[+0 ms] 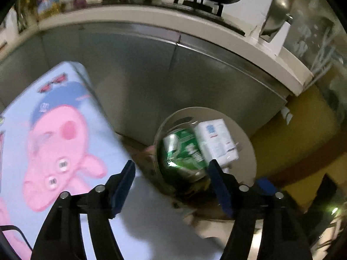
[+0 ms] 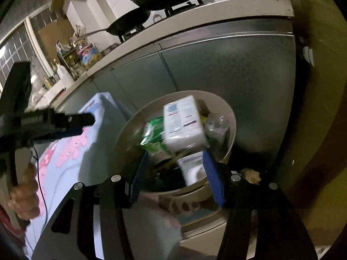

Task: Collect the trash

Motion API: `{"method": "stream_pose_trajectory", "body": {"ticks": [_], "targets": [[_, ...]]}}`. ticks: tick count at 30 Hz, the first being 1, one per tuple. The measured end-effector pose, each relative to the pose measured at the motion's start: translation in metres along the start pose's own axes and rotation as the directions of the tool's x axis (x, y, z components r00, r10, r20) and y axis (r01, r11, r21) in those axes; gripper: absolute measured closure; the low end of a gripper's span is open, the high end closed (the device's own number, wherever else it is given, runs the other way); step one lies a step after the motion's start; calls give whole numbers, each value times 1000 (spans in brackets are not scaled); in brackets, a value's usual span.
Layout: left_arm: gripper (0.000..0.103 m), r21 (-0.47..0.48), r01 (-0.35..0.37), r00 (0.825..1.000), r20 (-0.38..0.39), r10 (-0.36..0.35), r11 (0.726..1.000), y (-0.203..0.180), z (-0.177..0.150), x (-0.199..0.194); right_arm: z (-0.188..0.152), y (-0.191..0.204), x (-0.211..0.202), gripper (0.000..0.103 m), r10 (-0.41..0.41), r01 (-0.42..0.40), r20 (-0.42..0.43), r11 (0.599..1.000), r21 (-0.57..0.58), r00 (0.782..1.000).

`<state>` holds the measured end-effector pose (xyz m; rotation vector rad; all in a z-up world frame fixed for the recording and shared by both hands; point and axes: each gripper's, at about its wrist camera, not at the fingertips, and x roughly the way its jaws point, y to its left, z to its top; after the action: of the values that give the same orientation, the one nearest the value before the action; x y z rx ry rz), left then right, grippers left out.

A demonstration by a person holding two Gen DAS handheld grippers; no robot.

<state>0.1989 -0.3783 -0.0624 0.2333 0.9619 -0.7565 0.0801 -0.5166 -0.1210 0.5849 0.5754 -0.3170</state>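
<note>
Both tongs, left [image 1: 172,186] and right [image 2: 175,176], gape wide, holding nothing, above the trash bin [image 2: 229,117]

The right gripper [image 2: 175,173] hangs over a beige waste bin [image 2: 229,117] with its blue-padded jaws spread apart and nothing between them. In the bin a white carton [image 2: 184,123] lies on top, tilted, beside a green can [image 2: 155,137] and crumpled clear plastic [image 2: 216,125]. At left, a hand [image 2: 25,197] holds the left gripper [image 2: 86,120] above a cartoon-printed blue cloth [image 2: 71,151]. Two black pans [image 2: 130,22] sit on the stove above grey cabinet doors [image 2: 227,65].
</note>
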Motion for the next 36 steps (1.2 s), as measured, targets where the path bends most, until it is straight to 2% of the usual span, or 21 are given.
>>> {"method": "stream_pose_trajectory", "body": {"ticks": [3, 6, 11, 16, 20, 27, 36], "targets": [[30, 45, -104, 993, 64, 101, 994, 7, -21, -27, -9, 9, -16, 51, 7, -7, 12, 999, 40, 1000], [28, 76, -193, 976, 120, 183, 978, 13, -41, -52, -19, 18, -31, 51, 25, -27, 19, 994, 105, 1000], [20, 75, -275, 946, 201, 255, 959, 25, -71, -94, -37, 38, -60, 51, 41, -46, 40, 987, 151, 998], [10, 78, -305, 933, 224, 281, 949, 28, -95, -120, -52, 61, -89, 45, 48, -59, 70, 984, 170, 996], [4, 64, -302, 931, 235, 279, 951, 33, -109, -138, -61, 79, -109, 41, 57, -71, 85, 984, 166, 995], [4, 28, -306, 921, 261, 289, 951, 43, -125, -167, -68, 109, -135, 32, 76, -89, 95, 985, 145, 993], [4, -14, -328, 908, 271, 319, 945, 63, -140, -189, -68, 126, -160, 29, 95, -111, 118, 984, 142, 988]]}}
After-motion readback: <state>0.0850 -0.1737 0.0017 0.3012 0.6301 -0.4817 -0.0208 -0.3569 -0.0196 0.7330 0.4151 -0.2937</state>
